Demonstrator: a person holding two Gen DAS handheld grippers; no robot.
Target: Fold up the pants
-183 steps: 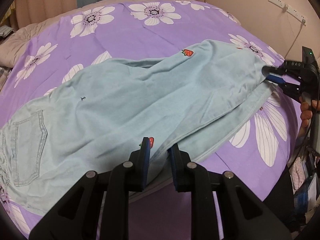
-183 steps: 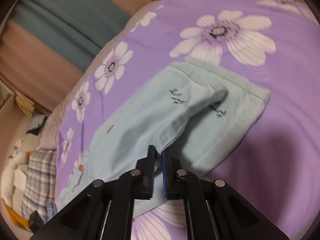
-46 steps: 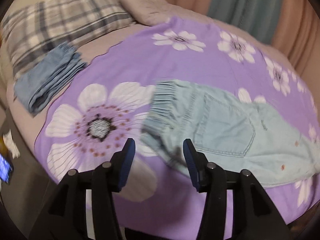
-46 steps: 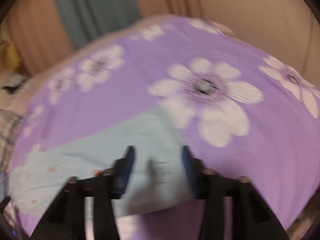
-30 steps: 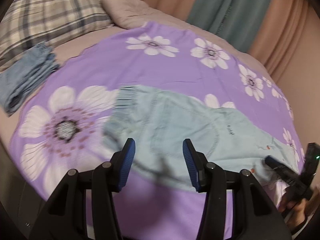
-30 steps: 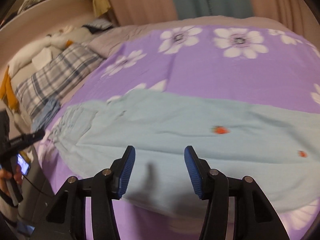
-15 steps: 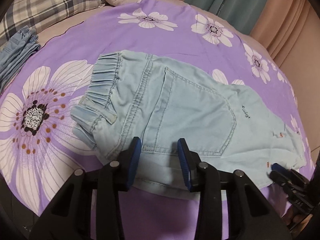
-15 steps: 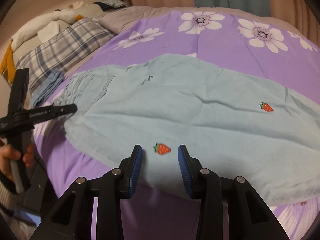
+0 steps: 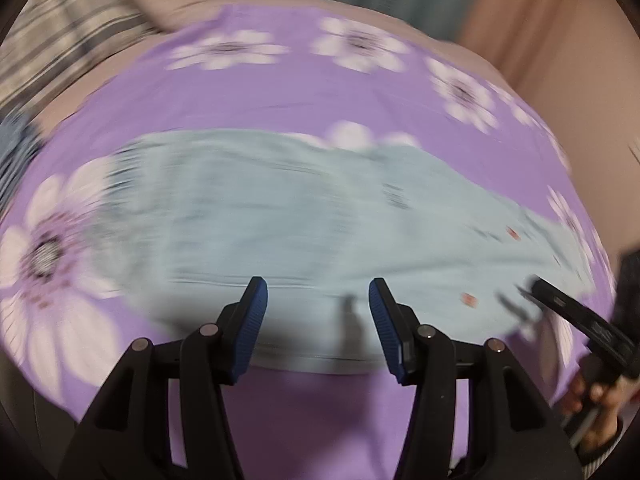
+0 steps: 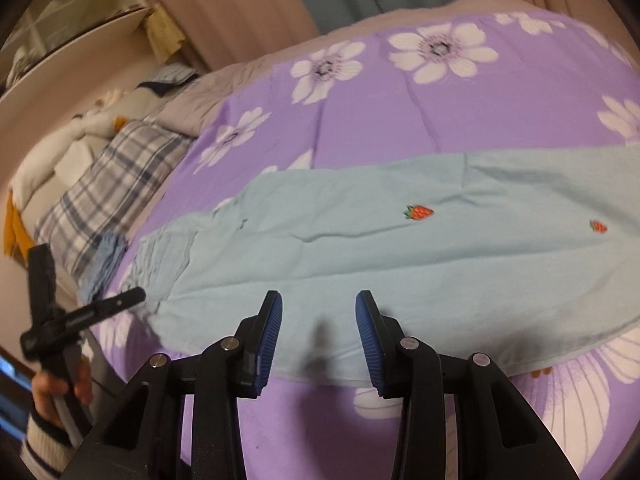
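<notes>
Light-blue strawberry-print pants (image 10: 360, 248) flat on purple floral bedspread (image 10: 500, 108). Left tongs (image 9: 318, 320) just widened, empty; right tongs (image 10: 319, 330) part-open, empty.

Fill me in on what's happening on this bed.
A person is folding light blue pants laid lengthwise on the purple flowered bedspread, with a hand-held gripper in each hand. The left hand-held gripper is near the waistband end and its jaws have just been opening; the right hand-held gripper is over the near edge along the leg. Both are open and hold nothing.
</notes>
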